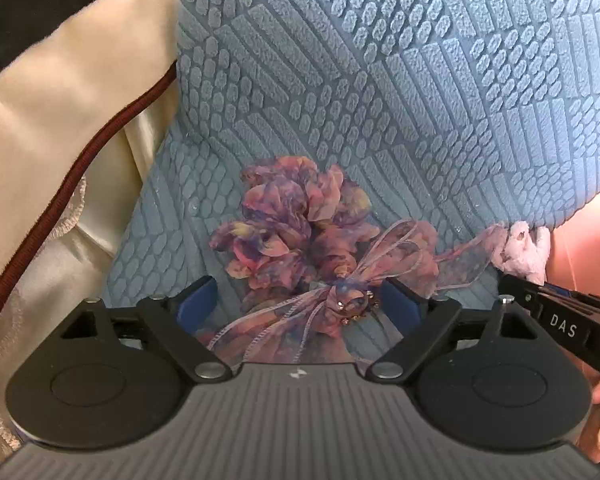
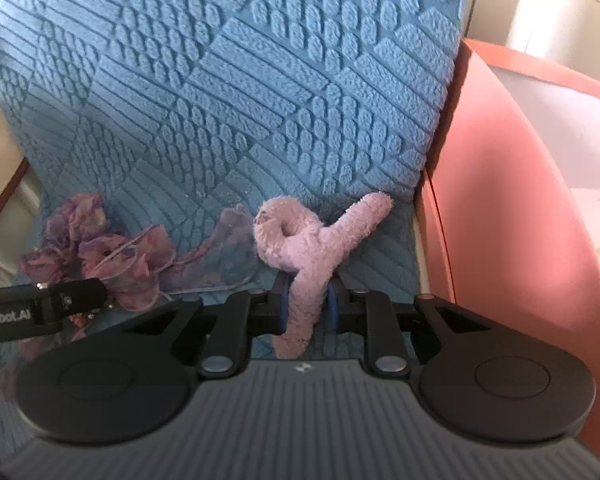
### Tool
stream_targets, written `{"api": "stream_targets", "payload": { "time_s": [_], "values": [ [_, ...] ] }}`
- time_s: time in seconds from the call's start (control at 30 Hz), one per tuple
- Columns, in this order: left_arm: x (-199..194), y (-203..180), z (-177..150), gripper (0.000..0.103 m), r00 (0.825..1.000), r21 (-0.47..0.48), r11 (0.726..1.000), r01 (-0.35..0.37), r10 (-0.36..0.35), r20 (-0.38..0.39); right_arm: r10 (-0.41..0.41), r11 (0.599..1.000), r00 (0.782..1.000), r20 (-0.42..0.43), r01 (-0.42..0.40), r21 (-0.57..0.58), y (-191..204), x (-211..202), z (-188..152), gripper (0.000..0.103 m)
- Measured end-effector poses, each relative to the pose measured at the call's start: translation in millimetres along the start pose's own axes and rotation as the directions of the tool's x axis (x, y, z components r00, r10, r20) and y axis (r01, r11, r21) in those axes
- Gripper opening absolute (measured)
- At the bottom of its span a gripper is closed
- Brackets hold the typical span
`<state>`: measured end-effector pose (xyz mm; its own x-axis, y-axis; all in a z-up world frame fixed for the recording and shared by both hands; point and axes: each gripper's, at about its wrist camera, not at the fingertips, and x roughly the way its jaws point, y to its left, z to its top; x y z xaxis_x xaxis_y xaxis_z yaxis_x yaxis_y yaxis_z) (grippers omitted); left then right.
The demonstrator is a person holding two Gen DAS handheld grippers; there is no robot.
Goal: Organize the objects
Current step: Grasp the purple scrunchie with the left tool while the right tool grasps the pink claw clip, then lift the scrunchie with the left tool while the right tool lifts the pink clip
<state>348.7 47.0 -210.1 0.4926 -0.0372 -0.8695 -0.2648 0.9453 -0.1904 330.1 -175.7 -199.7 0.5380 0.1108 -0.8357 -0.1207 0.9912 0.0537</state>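
A purple-pink chiffon scrunchie with a ribbon bow (image 1: 300, 236) lies on the blue textured cushion (image 1: 380, 80). My left gripper (image 1: 300, 304) is open, its blue pads either side of the bow. My right gripper (image 2: 307, 308) is shut on a fuzzy lilac twisted hair tie (image 2: 300, 240), held just above the cushion (image 2: 220, 80). The scrunchie also shows at the left of the right wrist view (image 2: 100, 244), and the lilac tie at the right of the left wrist view (image 1: 524, 248).
A cream cloth with dark red piping (image 1: 60, 140) lies left of the cushion. A salmon-pink rim of a container (image 2: 500, 180) stands right of it. The right gripper's body (image 1: 560, 324) is beside the left one.
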Motion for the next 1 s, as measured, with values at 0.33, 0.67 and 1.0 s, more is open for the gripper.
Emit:
{"api": "stream_targets", "payload": {
  "time_s": [0.33, 0.67, 1.0],
  "values": [
    [-14, -4, -2, 0.046, 0.997, -0.020, 0.997, 0.076, -0.076, 0.008, 0.031, 0.998, 0.999, 0.025, -0.029, -0.062, 10, -13, -10, 0.020],
    [-42, -6, -25, 0.036, 0.989, -0.066, 0.987, 0.149, -0.149, 0.014, 0.083, 0.993, 0.997, -0.001, -0.083, -0.086, 34, -26, -33, 0.020],
    [-92, 19, -64, 0.036, 0.978, -0.104, 0.973, 0.208, -0.207, 0.021, 0.093, 0.987, 0.996, 0.004, -0.092, -0.130, 32, -73, -61, 0.020]
  ]
}}
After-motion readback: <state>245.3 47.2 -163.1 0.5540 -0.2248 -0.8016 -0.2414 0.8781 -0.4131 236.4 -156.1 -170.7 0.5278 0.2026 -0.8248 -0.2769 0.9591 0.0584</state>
